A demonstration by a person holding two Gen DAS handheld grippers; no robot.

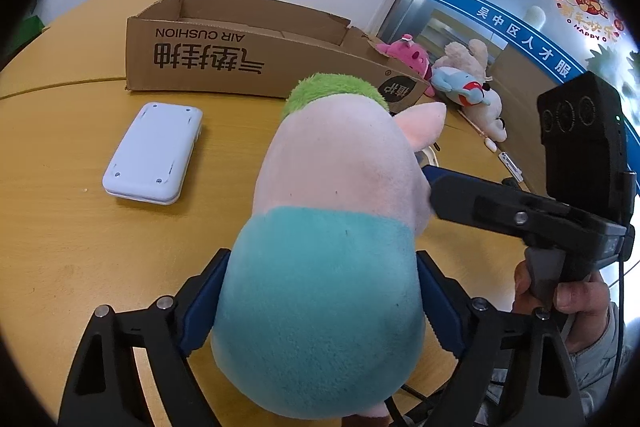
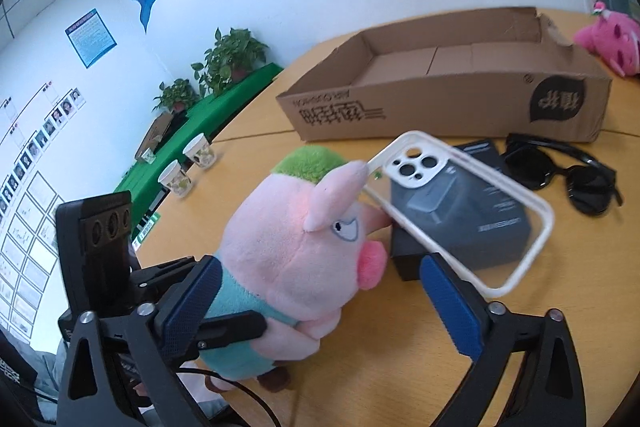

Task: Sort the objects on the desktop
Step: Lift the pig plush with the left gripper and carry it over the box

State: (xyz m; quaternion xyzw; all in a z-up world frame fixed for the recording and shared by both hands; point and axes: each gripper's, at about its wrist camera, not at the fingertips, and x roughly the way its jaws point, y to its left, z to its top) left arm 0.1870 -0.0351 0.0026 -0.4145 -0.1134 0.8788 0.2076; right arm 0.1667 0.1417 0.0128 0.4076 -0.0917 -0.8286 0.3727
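A pink plush pig (image 1: pixel 332 227) with green hair and a teal shirt fills the left wrist view. My left gripper (image 1: pixel 320 303) is shut on its teal body. In the right wrist view the pig (image 2: pixel 296 247) stands upright on the table with the left gripper (image 2: pixel 224 311) clamped on it. My right gripper (image 2: pixel 328 307) is open beside the pig. A clear phone case with a white rim (image 2: pixel 460 207) sticks up past its right finger (image 2: pixel 452 307); I cannot tell whether anything holds it. An open cardboard box (image 1: pixel 256 47) stands behind, also in the right wrist view (image 2: pixel 460 83).
A white flat device (image 1: pixel 154 151) lies left of the pig. A dark grey box (image 2: pixel 464 219) and black sunglasses (image 2: pixel 560 175) lie near the cardboard box. Several plush toys (image 1: pixel 452 75) sit at the far right. Two paper cups (image 2: pixel 188 163) stand at the table's edge.
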